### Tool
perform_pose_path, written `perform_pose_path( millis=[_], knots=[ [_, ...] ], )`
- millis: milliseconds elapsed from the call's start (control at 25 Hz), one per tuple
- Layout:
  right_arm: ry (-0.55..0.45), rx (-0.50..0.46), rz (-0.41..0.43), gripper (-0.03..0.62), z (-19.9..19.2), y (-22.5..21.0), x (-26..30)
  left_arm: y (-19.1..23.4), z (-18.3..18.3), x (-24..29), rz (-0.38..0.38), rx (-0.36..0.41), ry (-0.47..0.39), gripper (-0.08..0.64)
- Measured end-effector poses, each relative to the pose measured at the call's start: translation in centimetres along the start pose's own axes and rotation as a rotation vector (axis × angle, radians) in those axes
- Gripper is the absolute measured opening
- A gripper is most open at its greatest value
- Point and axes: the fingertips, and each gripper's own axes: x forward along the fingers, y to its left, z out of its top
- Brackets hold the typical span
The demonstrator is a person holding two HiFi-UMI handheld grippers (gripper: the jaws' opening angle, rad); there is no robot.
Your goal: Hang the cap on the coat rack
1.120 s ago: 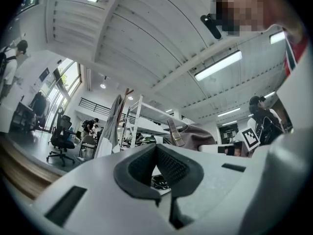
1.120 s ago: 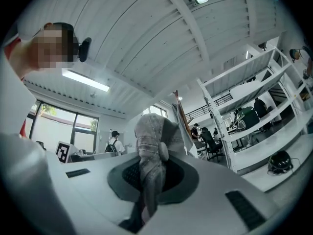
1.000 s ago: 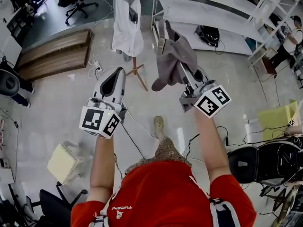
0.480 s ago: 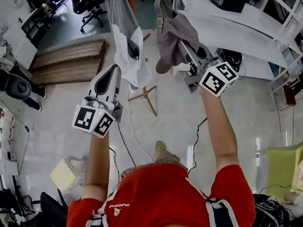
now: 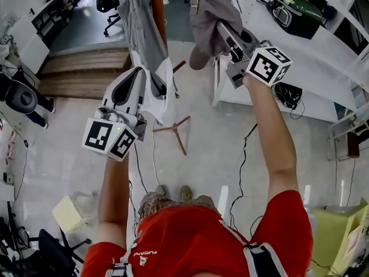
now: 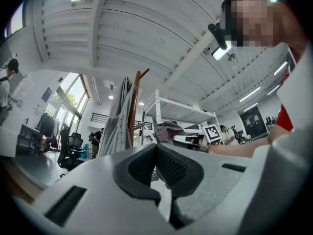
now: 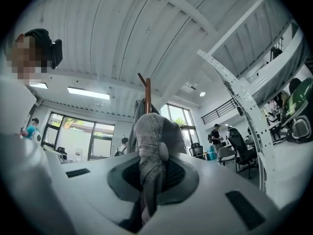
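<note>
Right claw [image 7: 152, 176] pinches cap [image 7: 149, 131] near coat rack [image 7: 147, 93]; left claw [image 6: 157, 153] seemingly closed.

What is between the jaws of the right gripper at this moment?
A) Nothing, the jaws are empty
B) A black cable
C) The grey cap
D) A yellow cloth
C: the right gripper view shows the right gripper with its jaws shut on a fold of the grey cap, and the head view shows that cap held up near the coat rack.
</note>
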Motion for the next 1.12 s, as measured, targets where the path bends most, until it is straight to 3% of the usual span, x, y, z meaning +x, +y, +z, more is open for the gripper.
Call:
perform_pose_path(
  millis=[440, 640, 800, 1000, 1120],
  knots=[
    [0.099, 0.125, 0.143, 0.029, -0.5, -4.0, 6.0, 1.4, -2.5, 2.4, -0.027, 0.005, 0.018, 0.008],
    [0.161, 0.097, 0.281, 0.03, -1.9, -1.4, 8.1, 2.9, -2.7, 2.1, -0.032, 0.006, 0.027, 0.008],
    [0.214, 0.093, 0.218, 0.031, -5.1, -1.2, 7.8, 3.3, -3.1, 1.9, -0.042, -0.004, 0.025, 0.008],
    [0.188, 0.087, 0.147, 0.042, -7.2, -1.3, 7.4, 3.0, -3.9, 2.2, -0.073, -0.022, 0.037, 0.008],
    [0.19, 0.001, 0.059, 0.204, -8.2, -1.5, 7.3, 2.7, -4.1, 2.1, -0.095, -0.018, 0.043, 0.009]
  ],
)
